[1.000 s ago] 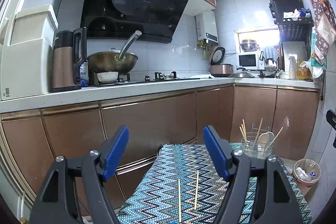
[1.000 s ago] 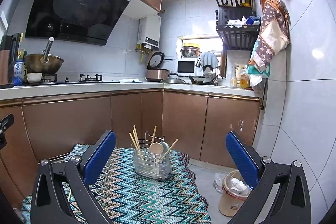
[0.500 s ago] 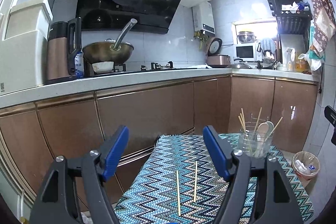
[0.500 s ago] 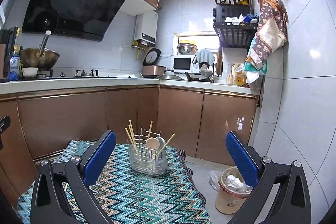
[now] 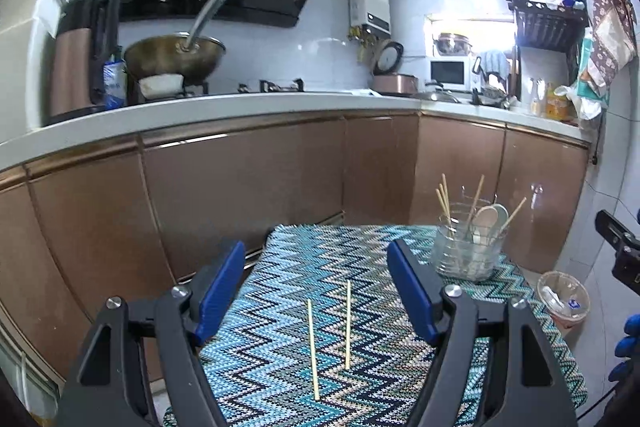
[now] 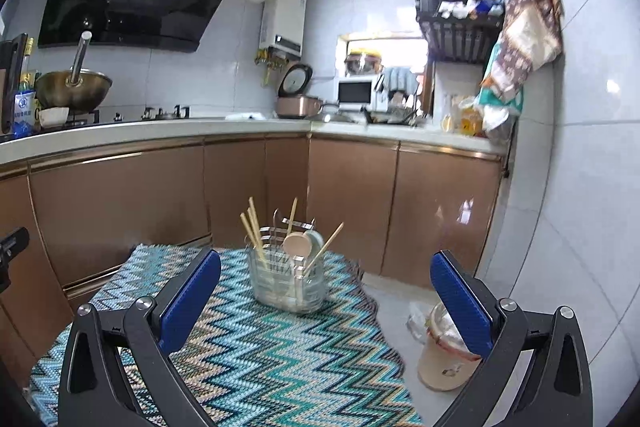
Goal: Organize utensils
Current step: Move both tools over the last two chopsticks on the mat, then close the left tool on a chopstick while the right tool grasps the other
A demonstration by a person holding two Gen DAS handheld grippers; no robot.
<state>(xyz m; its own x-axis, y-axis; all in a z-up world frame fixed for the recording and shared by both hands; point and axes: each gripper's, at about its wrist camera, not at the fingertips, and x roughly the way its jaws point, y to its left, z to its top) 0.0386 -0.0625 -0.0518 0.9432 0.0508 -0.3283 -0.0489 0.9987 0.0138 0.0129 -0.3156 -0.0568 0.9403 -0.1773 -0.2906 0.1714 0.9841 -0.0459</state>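
Note:
Two wooden chopsticks [image 5: 328, 335] lie side by side on the zigzag-patterned table cloth [image 5: 280, 379], just below and between the blue pads of my left gripper [image 5: 316, 271], which is open and holds nothing. A clear utensil holder [image 5: 466, 251] with chopsticks and spoons stands at the far right of the table. In the right wrist view the same holder [image 6: 286, 281] sits ahead, between the wide-apart fingers of my open right gripper [image 6: 326, 285], still some way beyond them. The loose chopsticks are out of the right wrist view.
Brown kitchen cabinets [image 5: 240, 195] and a white counter [image 5: 200, 111] run behind the table. A lined waste bin [image 6: 446, 355] stands on the floor right of the table. The white tiled wall [image 6: 580, 187] is close on the right. The right gripper's edge [image 5: 618, 251] shows in the left view.
Both views have tipped down and sunk: the table, the loose chopsticks and the holder sit higher in frame and look nearer. Both grippers stay open as before.

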